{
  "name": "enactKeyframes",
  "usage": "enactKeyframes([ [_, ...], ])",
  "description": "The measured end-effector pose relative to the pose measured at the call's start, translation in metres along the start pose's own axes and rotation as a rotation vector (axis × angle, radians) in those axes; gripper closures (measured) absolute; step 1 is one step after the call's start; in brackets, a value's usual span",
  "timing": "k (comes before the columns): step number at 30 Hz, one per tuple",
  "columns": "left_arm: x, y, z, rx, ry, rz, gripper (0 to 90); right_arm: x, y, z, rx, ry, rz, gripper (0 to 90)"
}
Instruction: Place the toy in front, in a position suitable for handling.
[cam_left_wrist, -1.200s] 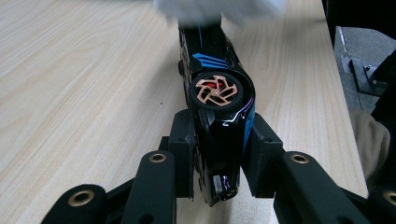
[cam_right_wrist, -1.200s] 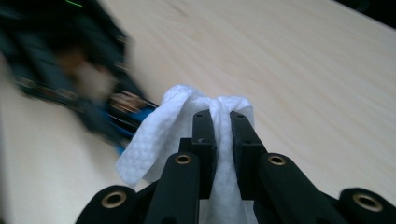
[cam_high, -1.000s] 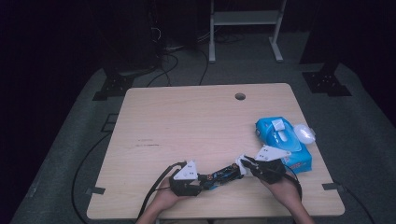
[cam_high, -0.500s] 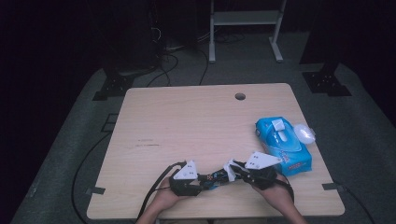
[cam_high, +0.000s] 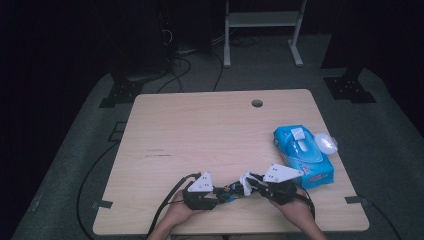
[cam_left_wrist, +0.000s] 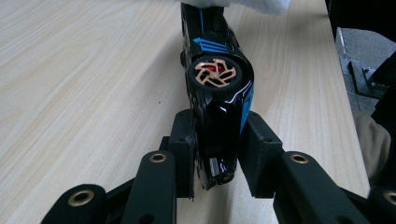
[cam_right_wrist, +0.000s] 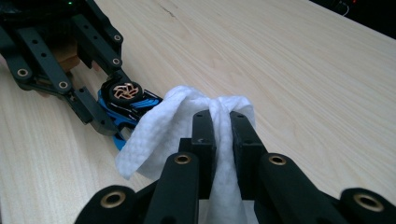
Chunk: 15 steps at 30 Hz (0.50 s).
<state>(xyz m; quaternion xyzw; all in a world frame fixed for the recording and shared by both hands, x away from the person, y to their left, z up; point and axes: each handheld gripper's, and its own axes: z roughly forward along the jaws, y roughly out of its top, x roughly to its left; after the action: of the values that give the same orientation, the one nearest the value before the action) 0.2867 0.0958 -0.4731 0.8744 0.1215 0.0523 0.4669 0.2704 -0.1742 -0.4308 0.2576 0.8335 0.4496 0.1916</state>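
1. My left tool (cam_left_wrist: 215, 149) is clamped on the black and blue toy car (cam_left_wrist: 215, 88), holding it just above the near edge of the counter (cam_high: 200, 130).
2. My right tool (cam_right_wrist: 219, 135) is pinched tight on a white wet wipe (cam_right_wrist: 159, 130), which drapes against the car's far end.
3. So the wipe is out of the blue wipes pack (cam_high: 305, 155), and I judge the cleaning is under way.
4. Left, I reckon: the wheels and sides, then setting both down.

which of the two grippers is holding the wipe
The right gripper, pinching the white wipe; the left gripper clamps the black-and-blue toy car.
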Motion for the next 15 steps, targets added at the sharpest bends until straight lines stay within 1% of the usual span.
enactKeyframes([
  [1, 0.000, 0.000, 0.000, -0.002, 0.000, 0.002, 69.0, 0.000, 0.000, 0.000, 0.002, -0.003, 0.008, 81.8],
  [3, -0.001, 0.001, 0.001, -0.001, 0.003, 0.000, 69.5, 0.003, 0.002, 0.001, 0.007, -0.014, -0.001, 81.9],
  [4, -0.002, 0.002, 0.002, 0.002, 0.007, 0.006, 69.7, 0.006, 0.004, 0.002, 0.008, 0.001, 0.000, 81.9],
  [5, -0.002, 0.003, 0.003, 0.003, 0.007, 0.005, 69.8, 0.012, 0.007, 0.005, 0.002, 0.025, -0.006, 81.9],
  [6, -0.003, 0.004, 0.004, 0.003, 0.006, 0.010, 69.8, 0.015, 0.009, 0.007, 0.001, 0.035, -0.010, 81.9],
  [7, -0.003, 0.004, 0.005, 0.001, 0.006, 0.012, 69.8, 0.026, 0.014, 0.014, -0.004, 0.066, -0.032, 81.9],
  [8, -0.003, 0.004, 0.005, 0.002, 0.006, 0.012, 69.8, 0.032, 0.016, 0.018, -0.007, 0.068, -0.047, 81.9],
  [9, -0.003, 0.004, 0.004, 0.005, 0.005, 0.009, 69.8, 0.039, 0.019, 0.022, -0.008, 0.082, -0.063, 81.9],
  [10, -0.002, 0.003, 0.003, 0.003, 0.006, 0.007, 69.8, 0.042, 0.020, 0.024, -0.010, 0.083, -0.070, 81.9],
  [11, -0.001, 0.002, 0.002, 0.000, 0.004, 0.000, 69.9, 0.043, 0.021, 0.025, -0.010, 0.083, -0.078, 81.9],
  [13, -0.001, 0.001, 0.002, 0.000, 0.004, 0.000, 70.3, 0.037, 0.019, 0.023, -0.010, 0.096, -0.060, 82.0],
  [15, -0.001, 0.002, 0.003, -0.001, 0.003, -0.004, 70.3, 0.028, 0.016, 0.017, 0.002, 0.053, -0.052, 82.0],
])
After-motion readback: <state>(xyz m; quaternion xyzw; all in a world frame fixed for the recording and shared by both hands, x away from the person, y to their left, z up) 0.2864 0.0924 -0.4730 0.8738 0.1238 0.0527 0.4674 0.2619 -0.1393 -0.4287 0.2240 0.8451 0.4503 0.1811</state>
